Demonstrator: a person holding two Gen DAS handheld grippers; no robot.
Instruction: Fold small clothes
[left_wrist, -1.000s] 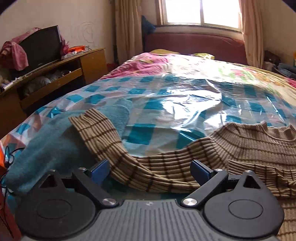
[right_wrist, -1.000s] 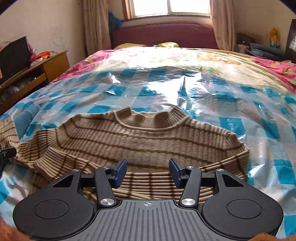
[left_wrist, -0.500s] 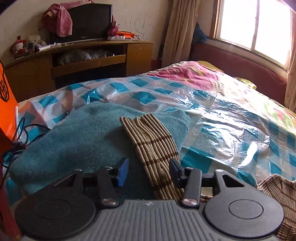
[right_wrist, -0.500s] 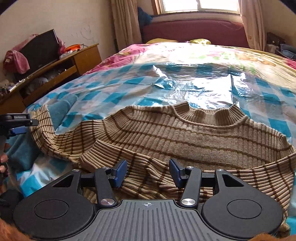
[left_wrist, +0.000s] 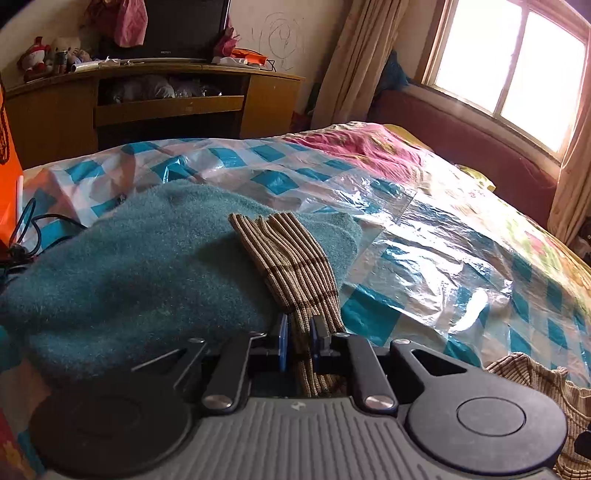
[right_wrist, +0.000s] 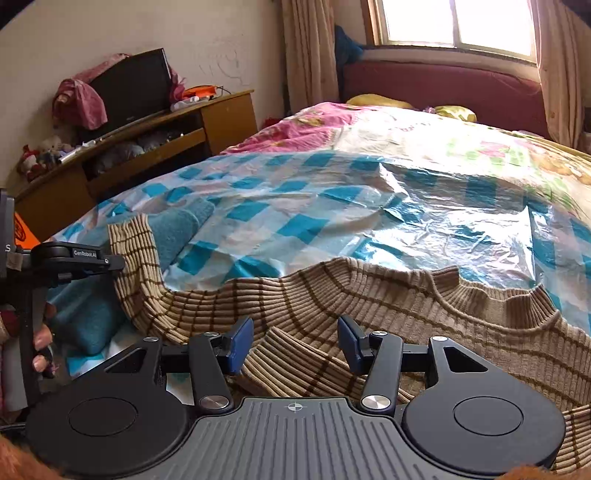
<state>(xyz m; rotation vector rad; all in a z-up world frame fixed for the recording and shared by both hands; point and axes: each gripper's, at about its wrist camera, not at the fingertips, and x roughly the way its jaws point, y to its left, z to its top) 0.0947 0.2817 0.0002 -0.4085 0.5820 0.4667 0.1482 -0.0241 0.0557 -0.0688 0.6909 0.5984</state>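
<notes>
Step in hand: sleeve fold, early stage. Striped sweater (right_wrist: 388, 306) lies spread on bed (right_wrist: 424, 155), neck toward window; left sleeve (left_wrist: 295, 258) not yet folded in.
Task item posn: sweater body near foot of bed on checked plastic sheet (right_wrist: 332, 206); left sleeve stretches off to the side, cuff end resting on teal towel (left_wrist: 129, 266). Right sleeve (right_wrist: 291, 362) appears already laid across the lower body.
Left claw (left_wrist: 297, 343): jaws have just been closing; now nearly shut, blue pads pinching left sleeve partway along its length. Sleeve runs fwd beyond the pads and lies limp on towel. Grip reads as secure, fabric bunched betw. pads.
Right claw (right_wrist: 295, 343): abt half open, pads apart. Striped cuff of folded-in sleeve sits betw./below the pads, but no pad presses on it. Holds nothing.
Person: hand (right_wrist: 40, 343) visible at left edge in right wrist view, gripping left tool handle.
Next move calls for (judgement): lift left sleeve clear of towel, carry it across toward sweater body, lay it flat over the chest alongside the other sleeve. Needs enough lift so cuff doesn't drag towel along.
Right claw role (judgement): likely to pin or take hold of lower body/hem so garment doesn't slide on the slick plastic while sleeve is pulled.
Risks (judgement): ribbed knit stretches, may slip from a narrow pinch; plastic sheet gives low friction, whole sweater could shift; towel pile may snag cuff.
Progress (judgement): well short of done; body folds still to come.
</notes>
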